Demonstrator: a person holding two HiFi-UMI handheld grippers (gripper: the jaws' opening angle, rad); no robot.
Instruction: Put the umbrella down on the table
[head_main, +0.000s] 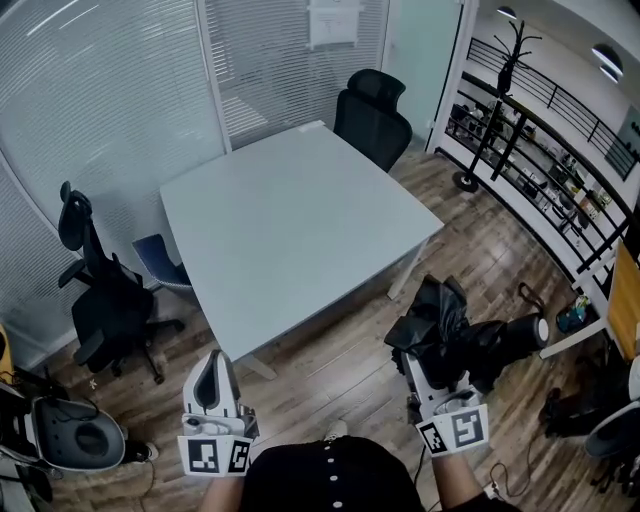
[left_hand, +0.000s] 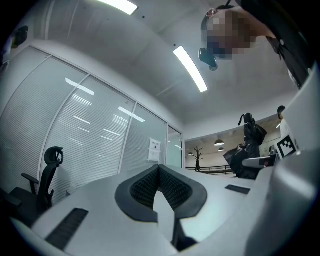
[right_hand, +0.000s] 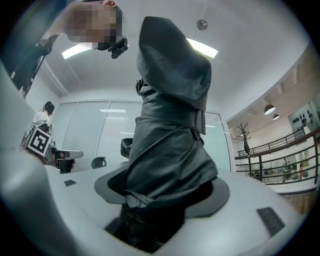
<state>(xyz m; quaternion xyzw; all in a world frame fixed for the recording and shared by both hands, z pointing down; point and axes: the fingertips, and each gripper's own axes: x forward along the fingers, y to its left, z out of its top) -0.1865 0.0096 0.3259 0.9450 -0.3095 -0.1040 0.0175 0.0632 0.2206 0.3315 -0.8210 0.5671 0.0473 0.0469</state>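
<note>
A black folded umbrella (head_main: 450, 330) is clamped in my right gripper (head_main: 428, 372), low at the right in the head view, its handle end (head_main: 538, 330) pointing right. In the right gripper view the umbrella's fabric (right_hand: 170, 125) stands up between the jaws and fills the middle. The pale grey table (head_main: 290, 220) lies ahead, with the umbrella off its near right corner, over the wooden floor. My left gripper (head_main: 213, 365) hangs at the table's near left corner. Its jaws (left_hand: 159, 169) meet at the tips with nothing between them. The umbrella (left_hand: 247, 150) also shows at the right of the left gripper view.
A black office chair (head_main: 372, 115) stands behind the table, another (head_main: 105, 300) at its left beside a blue seat (head_main: 160, 262). A coat stand (head_main: 505, 60) and a railing with shelves (head_main: 560, 160) line the right side. Glass partitions with blinds close the back.
</note>
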